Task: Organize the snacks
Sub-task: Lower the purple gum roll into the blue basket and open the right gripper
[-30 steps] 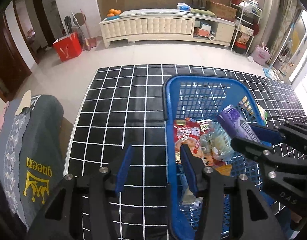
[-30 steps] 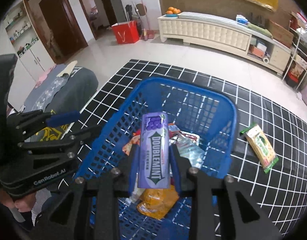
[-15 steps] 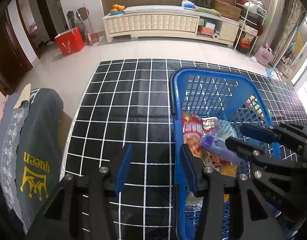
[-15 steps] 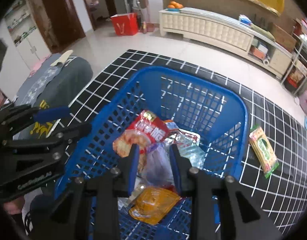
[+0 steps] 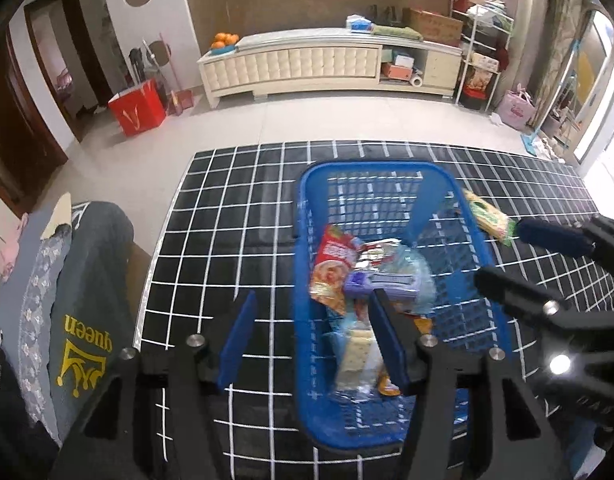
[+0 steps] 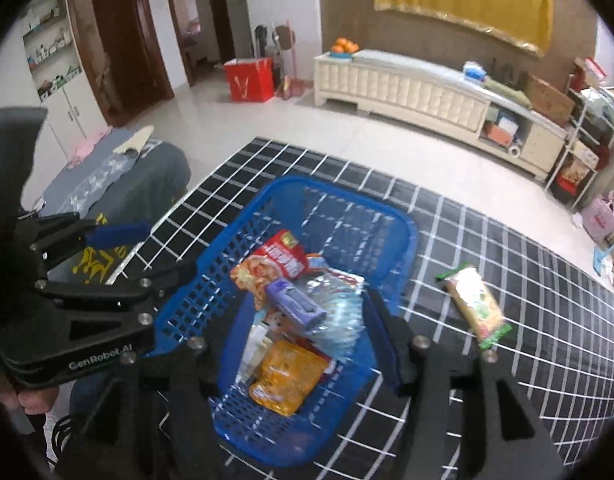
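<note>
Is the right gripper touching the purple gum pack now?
Apart. The right wrist view shows the purple gum pack lying on the snacks in the blue basket, with the right gripper open and clear gaps beside both fingers.

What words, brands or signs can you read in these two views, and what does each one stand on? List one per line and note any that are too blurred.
"queen", upside down with a crown, on the grey cloth.
"GenRobot.AI" on the left tongs.
A "V"-like mark on the red bag.
Red snack packet: print too blurred.
Purple gum pack: unreadable.
Green-edged packet: unreadable.
</note>
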The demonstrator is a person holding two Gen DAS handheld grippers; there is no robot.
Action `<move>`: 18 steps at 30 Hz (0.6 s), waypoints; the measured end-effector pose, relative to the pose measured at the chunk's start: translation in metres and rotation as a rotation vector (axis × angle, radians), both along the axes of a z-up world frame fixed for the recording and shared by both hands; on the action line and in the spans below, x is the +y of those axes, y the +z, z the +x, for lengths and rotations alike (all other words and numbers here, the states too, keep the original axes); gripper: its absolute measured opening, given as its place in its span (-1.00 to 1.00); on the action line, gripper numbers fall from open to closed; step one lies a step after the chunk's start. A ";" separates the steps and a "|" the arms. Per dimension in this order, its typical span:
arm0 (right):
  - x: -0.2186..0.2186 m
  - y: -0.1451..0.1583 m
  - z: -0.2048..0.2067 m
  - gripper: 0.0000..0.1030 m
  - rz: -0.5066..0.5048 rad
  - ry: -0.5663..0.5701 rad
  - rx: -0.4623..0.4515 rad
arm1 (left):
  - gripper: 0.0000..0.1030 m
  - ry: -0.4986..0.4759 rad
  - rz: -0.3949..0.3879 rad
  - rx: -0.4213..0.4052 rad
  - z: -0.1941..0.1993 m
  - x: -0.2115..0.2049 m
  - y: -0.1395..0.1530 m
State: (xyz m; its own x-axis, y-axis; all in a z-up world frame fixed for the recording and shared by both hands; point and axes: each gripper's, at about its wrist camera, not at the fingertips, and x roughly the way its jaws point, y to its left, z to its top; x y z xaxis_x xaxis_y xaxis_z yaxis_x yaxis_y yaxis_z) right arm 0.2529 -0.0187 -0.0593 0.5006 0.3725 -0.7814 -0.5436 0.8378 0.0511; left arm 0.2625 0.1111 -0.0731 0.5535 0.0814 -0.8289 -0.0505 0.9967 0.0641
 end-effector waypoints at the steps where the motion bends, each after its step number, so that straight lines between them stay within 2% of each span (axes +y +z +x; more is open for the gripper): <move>1: -0.008 0.005 -0.003 0.18 0.003 -0.009 -0.008 | 0.08 -0.008 -0.002 -0.004 -0.002 -0.006 0.004; 7: -0.058 0.025 -0.019 0.22 0.029 -0.066 -0.040 | 0.09 -0.059 0.029 -0.023 -0.010 -0.051 0.020; 15: -0.130 0.039 -0.035 0.46 0.073 -0.142 -0.075 | 0.09 -0.113 0.025 -0.027 -0.020 -0.119 0.027; 18: -0.153 0.038 -0.033 0.51 0.075 -0.168 -0.076 | 0.25 -0.127 0.012 -0.026 -0.019 -0.141 0.025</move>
